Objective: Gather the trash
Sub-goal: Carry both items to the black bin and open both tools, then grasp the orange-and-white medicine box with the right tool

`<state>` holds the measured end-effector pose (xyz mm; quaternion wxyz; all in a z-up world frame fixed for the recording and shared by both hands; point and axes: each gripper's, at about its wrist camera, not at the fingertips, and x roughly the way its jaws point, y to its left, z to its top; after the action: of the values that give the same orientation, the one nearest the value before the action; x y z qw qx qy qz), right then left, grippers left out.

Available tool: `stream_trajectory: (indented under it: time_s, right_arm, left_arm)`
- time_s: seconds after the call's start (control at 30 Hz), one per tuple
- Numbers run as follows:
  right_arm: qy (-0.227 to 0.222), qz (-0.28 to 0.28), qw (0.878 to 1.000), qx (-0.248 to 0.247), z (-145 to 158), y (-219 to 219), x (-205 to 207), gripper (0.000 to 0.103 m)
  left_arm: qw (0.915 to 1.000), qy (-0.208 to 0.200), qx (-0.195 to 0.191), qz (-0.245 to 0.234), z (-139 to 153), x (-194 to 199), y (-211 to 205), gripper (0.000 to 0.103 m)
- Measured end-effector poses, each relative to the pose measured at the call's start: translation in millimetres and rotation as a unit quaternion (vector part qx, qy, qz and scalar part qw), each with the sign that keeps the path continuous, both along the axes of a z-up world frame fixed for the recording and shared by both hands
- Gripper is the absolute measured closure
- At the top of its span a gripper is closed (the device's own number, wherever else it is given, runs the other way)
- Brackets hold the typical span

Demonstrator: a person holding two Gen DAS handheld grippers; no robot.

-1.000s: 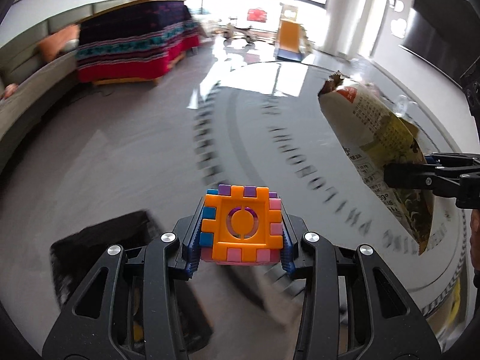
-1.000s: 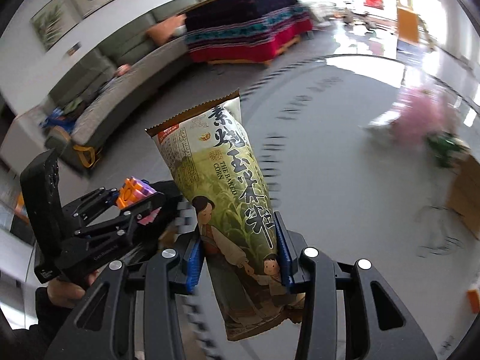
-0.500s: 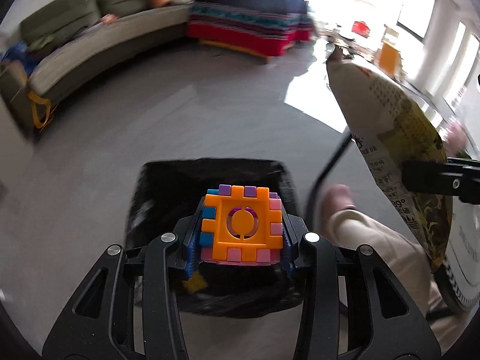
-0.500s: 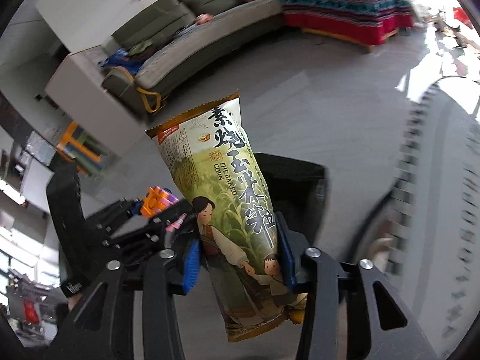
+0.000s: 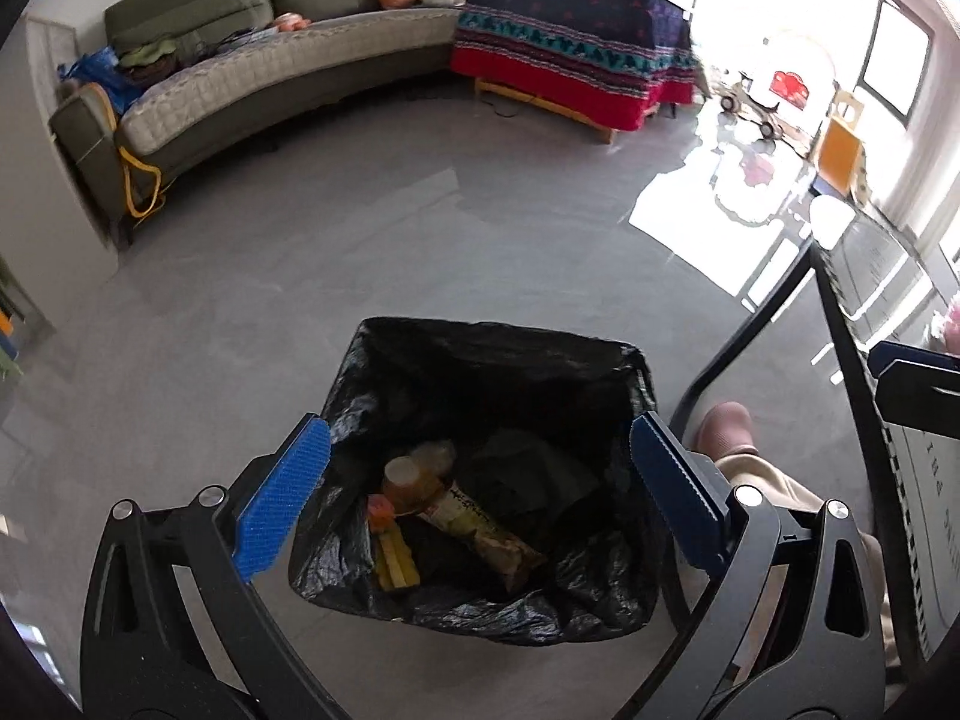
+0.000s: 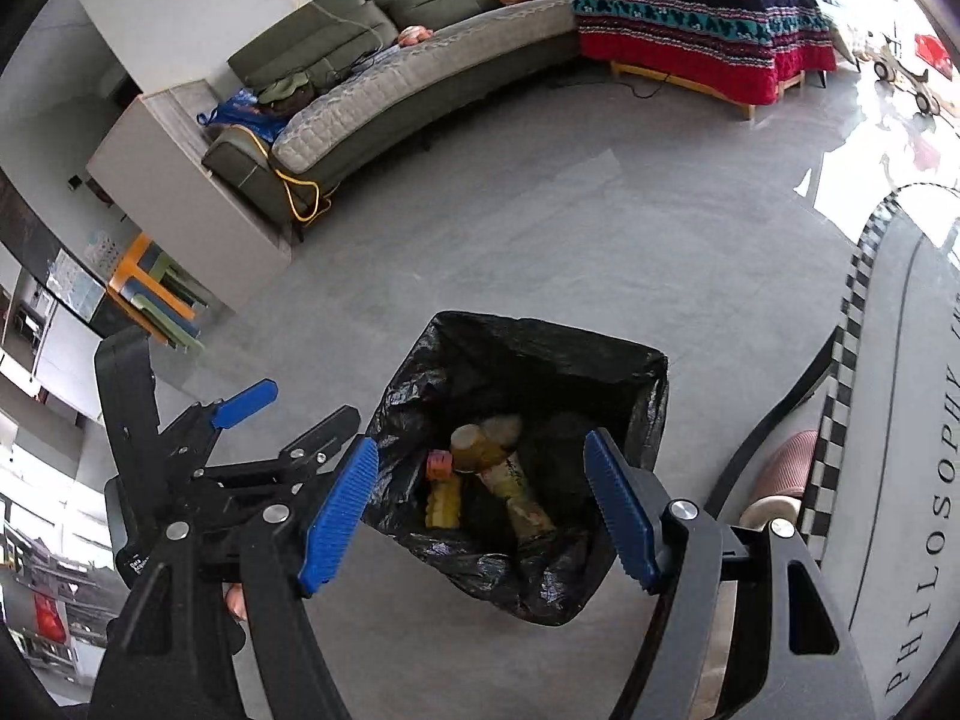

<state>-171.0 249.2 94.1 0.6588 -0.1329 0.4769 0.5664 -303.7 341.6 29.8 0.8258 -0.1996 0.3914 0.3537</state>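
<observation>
A bin lined with a black bag [image 5: 492, 360] [image 6: 600, 360] stands on the grey floor below both grippers. Inside lie the corn snack packet [image 5: 480, 525] [image 6: 522, 495], the orange toy block [image 5: 379, 509] [image 6: 439, 463], a bottle [image 5: 414, 477] [image 6: 480, 441] and a yellow piece [image 5: 396, 561] [image 6: 444, 504]. My left gripper [image 5: 480, 495] is open and empty over the bin; it also shows in the right wrist view [image 6: 300, 414]. My right gripper [image 6: 483, 507] is open and empty over the bin; its fingertip [image 5: 912, 363] shows at the right edge of the left wrist view.
A round table with black lettering [image 6: 912, 480] and its curved black leg [image 5: 750, 330] stand to the right. The person's leg and pink slipper [image 5: 729, 426] are beside the bin. A grey sofa [image 5: 270, 78] and a patterned covered table [image 5: 570, 60] are far off.
Both grippers opened over the bin. The toy block dropped from the left gripper and the corn snack packet dropped from the right; both now lie inside the bag.
</observation>
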Motion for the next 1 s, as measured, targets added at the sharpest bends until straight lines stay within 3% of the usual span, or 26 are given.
stream_trajectory:
  time_s: [0.33, 0.53, 0.83, 1.0]
  right_arm:
    - [-0.006, -0.047, 0.998, 0.028, 15.8, -61.7, 26.9, 0.031]
    - [-0.016, -0.125, 0.991, 0.038, 23.2, -129.6, 60.1, 0.031]
    - [-0.044, -0.237, 0.970, 0.022, 25.6, -240.1, 111.4, 0.031]
    - [-0.057, -0.309, 0.949, 0.008, 21.8, -311.3, 141.8, 0.031]
  left_arm:
    - [0.9976, -0.016, 0.010, -0.067, 19.5, 43.5, -36.3, 0.006]
    - [0.9896, -0.023, 0.019, -0.141, 33.9, 93.3, -82.9, 0.006]
    - [0.9662, -0.038, 0.013, -0.254, 45.8, 177.8, -167.1, 0.006]
    - [0.9466, -0.031, 0.011, -0.321, 45.9, 223.1, -219.5, 0.006]
